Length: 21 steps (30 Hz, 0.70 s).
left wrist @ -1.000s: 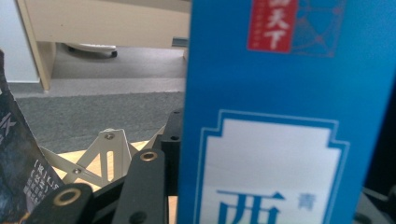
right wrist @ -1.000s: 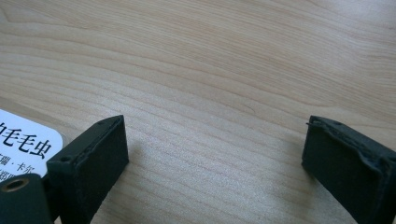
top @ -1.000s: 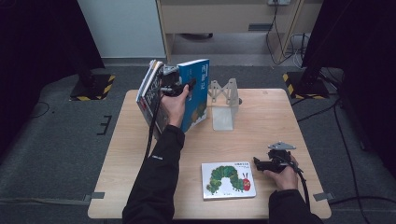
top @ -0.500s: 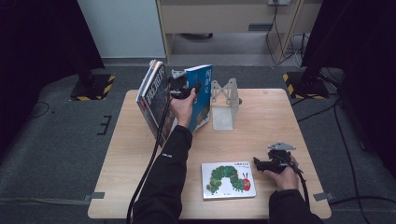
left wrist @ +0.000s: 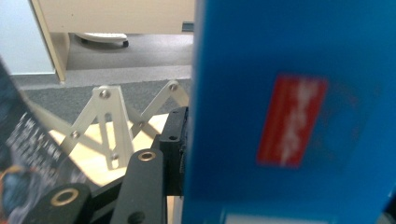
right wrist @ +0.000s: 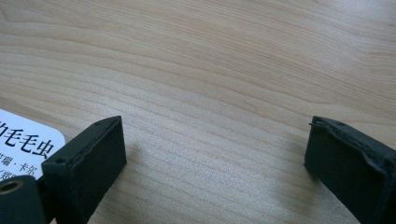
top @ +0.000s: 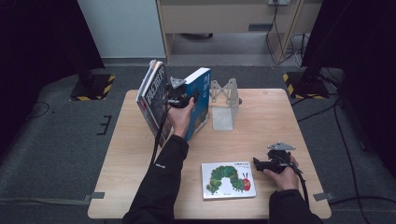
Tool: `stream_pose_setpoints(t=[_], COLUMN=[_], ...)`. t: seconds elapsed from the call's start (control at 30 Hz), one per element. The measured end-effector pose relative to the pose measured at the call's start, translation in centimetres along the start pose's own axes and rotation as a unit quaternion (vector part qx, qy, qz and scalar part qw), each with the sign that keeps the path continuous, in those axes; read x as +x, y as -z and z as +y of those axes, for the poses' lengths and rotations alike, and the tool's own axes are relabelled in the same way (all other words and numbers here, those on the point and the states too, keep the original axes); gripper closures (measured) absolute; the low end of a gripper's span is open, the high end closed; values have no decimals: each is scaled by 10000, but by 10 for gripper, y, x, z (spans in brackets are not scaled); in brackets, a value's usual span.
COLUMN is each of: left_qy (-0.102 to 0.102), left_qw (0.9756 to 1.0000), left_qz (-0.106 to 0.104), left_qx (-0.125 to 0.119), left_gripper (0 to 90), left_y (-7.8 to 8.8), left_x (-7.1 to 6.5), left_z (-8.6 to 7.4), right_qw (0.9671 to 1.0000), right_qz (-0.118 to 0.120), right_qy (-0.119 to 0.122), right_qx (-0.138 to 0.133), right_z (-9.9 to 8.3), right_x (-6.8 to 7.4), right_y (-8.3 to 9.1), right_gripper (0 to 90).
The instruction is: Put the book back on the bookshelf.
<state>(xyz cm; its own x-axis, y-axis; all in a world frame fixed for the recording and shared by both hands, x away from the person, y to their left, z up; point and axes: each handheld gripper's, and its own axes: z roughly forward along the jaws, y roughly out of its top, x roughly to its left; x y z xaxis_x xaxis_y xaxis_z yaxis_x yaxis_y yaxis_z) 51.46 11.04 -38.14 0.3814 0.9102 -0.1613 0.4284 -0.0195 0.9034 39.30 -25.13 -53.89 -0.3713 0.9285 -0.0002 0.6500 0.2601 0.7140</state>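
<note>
Two grippers are showing in the high view. The left gripper [top: 183,97] is sitting in the upper middle of the frame, and its jaws are closing on the top of a blue book [top: 198,105]. The blue book is standing up on the wooden surface [top: 271,116] and tilting a little. Just left of it, more books [top: 153,95] are leaning over, near the left edge of the surface. Just right of the blue book, a white folding rack [top: 224,100] is standing. The right gripper [top: 261,164] is resting low in the lower right of the frame, with a hand holding it. A caterpillar book [top: 228,180] is lying flat near it, in the lower middle of the frame.

In the left gripper view, the blue book [left wrist: 289,112] is taking up the right half of the frame, with a red label on it. One black jaw is pressing against the book's left side in the lower middle. The other jaw is hiding behind the book. The white folding rack [left wrist: 116,126] is standing at the middle left.

In the right gripper view, the two black jaws are standing wide apart at the bottom corners, with nothing between them. The bare wooden surface [right wrist: 210,70] is lying under them. A white corner of the caterpillar book [right wrist: 25,142] is peeking in at the lower left.
</note>
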Motion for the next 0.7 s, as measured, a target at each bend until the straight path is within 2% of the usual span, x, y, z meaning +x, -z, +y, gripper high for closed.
stream_pose_setpoints(t=[0.13, 0.37, 0.6, 0.7], left_qy=[-118, -91, -133, -165], left_qw=[9999, 9999, 9997, 9996], left_qz=[23, 35, 170, 139], left_qx=[54, 47, -122, -169], left_gripper=[586, 580, 578, 572], left_y=[11, 28, 37, 39], left_x=[-1, -2, 0, -1], left_z=[-9, -26, -39, -42], right_qw=[10000, 10000, 10000, 10000], right_qz=[-2, 13, -2, 0], right_qy=[0, -1, -10, -14], right_qx=[5, 11, 7, 8], right_z=[0, 0, 0, 0], right_x=[0, 0, 1, 1], right_y=[0, 0, 0, 0], right_gripper=[51, 48, 46, 45])
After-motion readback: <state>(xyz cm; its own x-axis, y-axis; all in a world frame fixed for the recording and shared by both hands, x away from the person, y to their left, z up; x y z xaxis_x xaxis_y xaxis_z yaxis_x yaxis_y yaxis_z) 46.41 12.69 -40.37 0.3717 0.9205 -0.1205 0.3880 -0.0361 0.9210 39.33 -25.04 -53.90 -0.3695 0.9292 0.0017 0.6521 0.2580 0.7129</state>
